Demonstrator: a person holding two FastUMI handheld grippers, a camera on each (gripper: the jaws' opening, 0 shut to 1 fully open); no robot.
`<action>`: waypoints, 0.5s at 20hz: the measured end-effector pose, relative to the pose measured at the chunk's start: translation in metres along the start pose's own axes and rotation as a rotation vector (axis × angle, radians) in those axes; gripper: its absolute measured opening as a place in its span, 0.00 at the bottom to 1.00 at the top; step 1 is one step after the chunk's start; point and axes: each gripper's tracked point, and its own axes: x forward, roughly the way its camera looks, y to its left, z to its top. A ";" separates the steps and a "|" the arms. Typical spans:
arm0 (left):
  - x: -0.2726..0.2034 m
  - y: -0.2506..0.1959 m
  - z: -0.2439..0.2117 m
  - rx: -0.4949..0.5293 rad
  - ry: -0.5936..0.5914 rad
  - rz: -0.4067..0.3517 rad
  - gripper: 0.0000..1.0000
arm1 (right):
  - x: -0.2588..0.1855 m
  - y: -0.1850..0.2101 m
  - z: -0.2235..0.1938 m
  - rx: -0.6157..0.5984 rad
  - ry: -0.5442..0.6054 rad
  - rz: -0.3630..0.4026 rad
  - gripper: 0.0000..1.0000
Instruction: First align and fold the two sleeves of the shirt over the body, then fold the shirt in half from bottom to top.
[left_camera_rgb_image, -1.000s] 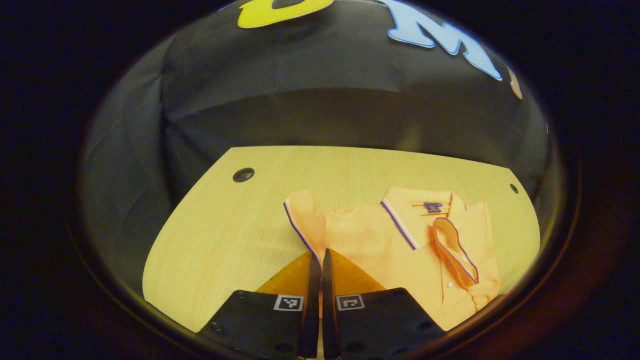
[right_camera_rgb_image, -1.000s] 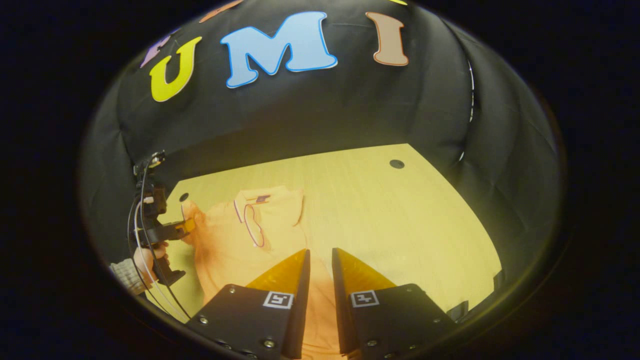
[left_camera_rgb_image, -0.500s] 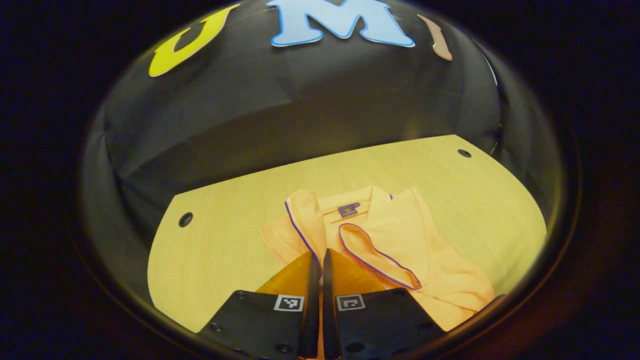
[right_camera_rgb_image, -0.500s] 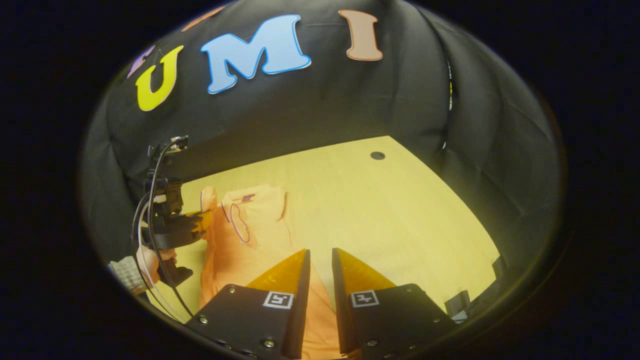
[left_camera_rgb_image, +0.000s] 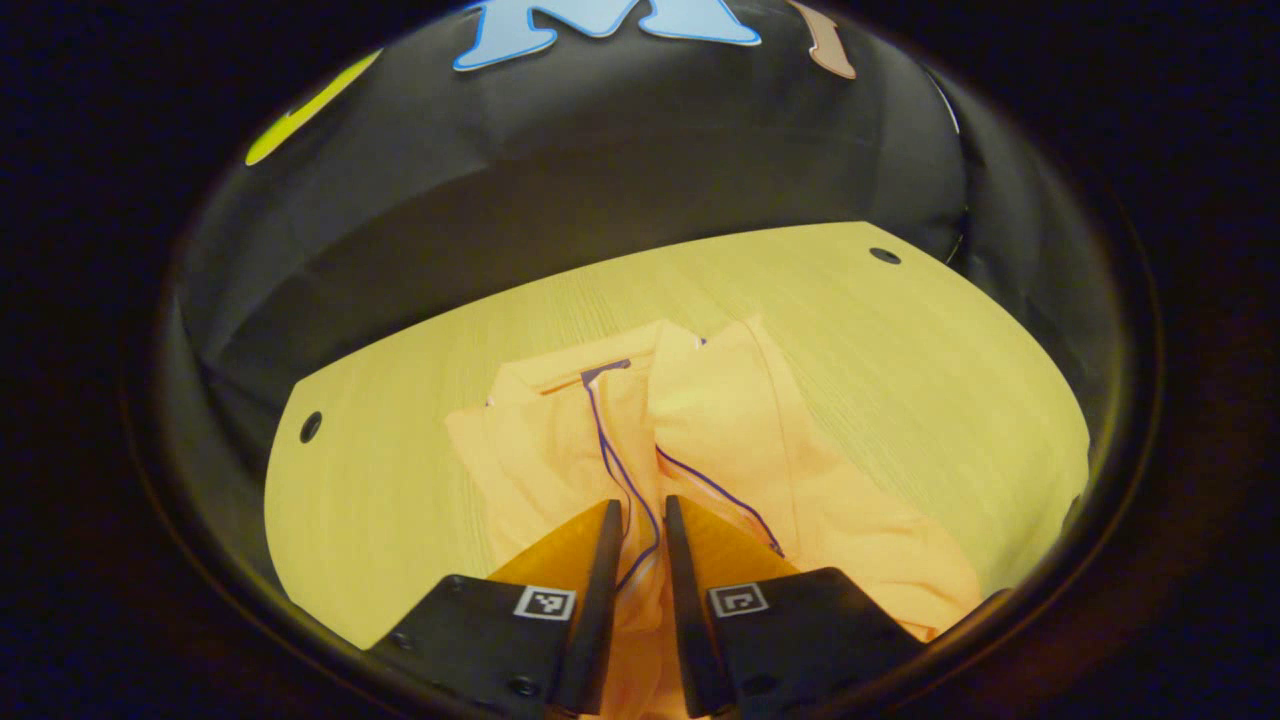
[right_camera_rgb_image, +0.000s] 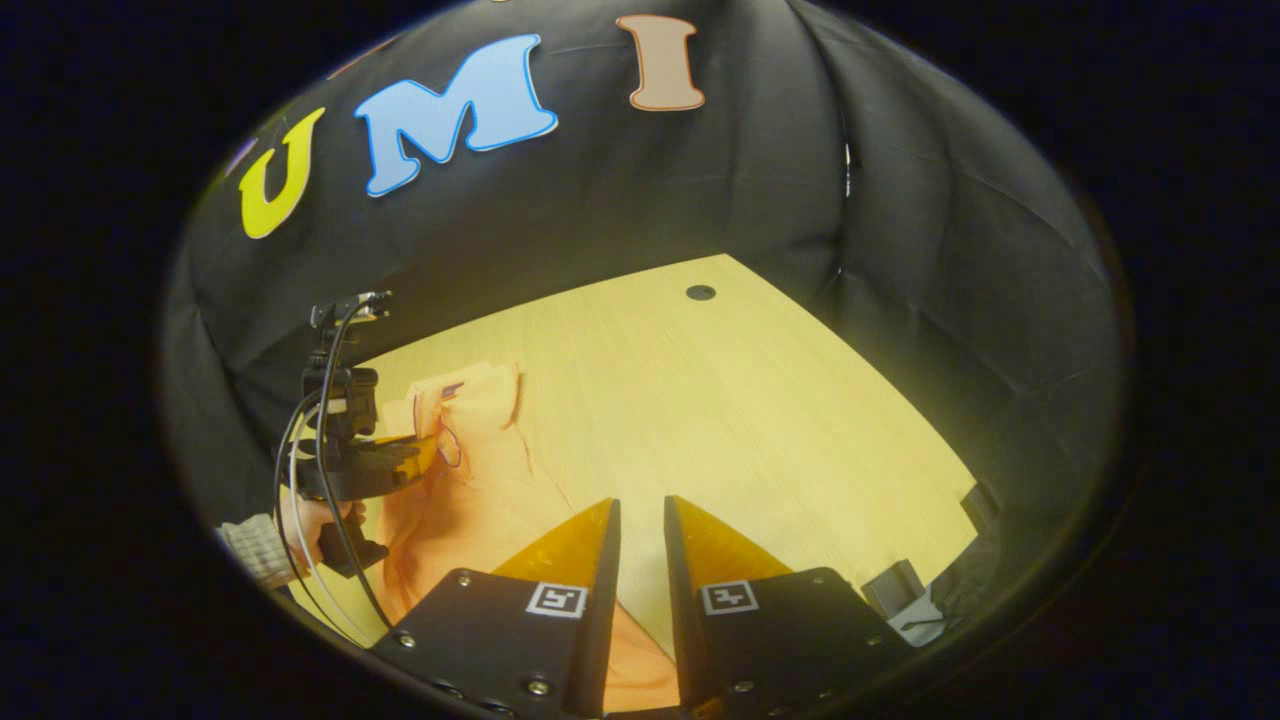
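Note:
An orange polo shirt (left_camera_rgb_image: 730, 420) with purple trim lies collar-away on the wooden table (left_camera_rgb_image: 380, 500). Both sleeves are folded in over its body and meet near the middle. My left gripper (left_camera_rgb_image: 642, 515) sits low over the shirt with a narrow gap between its fingers. The left sleeve's trimmed cuff (left_camera_rgb_image: 618, 470) runs loosely through that gap. In the right gripper view the shirt (right_camera_rgb_image: 480, 470) lies at the left, with the left gripper (right_camera_rgb_image: 425, 455) and the hand (right_camera_rgb_image: 300, 520) holding it at the sleeve. My right gripper (right_camera_rgb_image: 641, 510) hovers slightly open near the shirt's lower part, holding nothing.
The table (right_camera_rgb_image: 760, 400) has round holes near its far corners (left_camera_rgb_image: 311, 427) (left_camera_rgb_image: 884, 255) (right_camera_rgb_image: 700, 292). Black cloth walls close in the back and sides. Cables (right_camera_rgb_image: 300, 470) hang from the left gripper. Small dark and pale items (right_camera_rgb_image: 905, 600) sit past the table's right edge.
The left gripper carried the sleeve over the shirt's body and lowered it, and its fingers have parted. The right gripper view has swung right, away from the shirt.

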 end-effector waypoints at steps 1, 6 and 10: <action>0.000 0.000 -0.002 -0.006 0.008 -0.004 0.45 | 0.002 0.000 0.000 0.001 0.002 0.001 0.27; -0.013 0.012 -0.003 -0.053 0.006 -0.006 0.90 | 0.007 0.013 0.001 -0.020 0.010 0.035 0.27; -0.052 0.033 -0.004 -0.112 -0.019 -0.011 0.98 | 0.012 0.031 -0.006 -0.063 0.033 0.085 0.27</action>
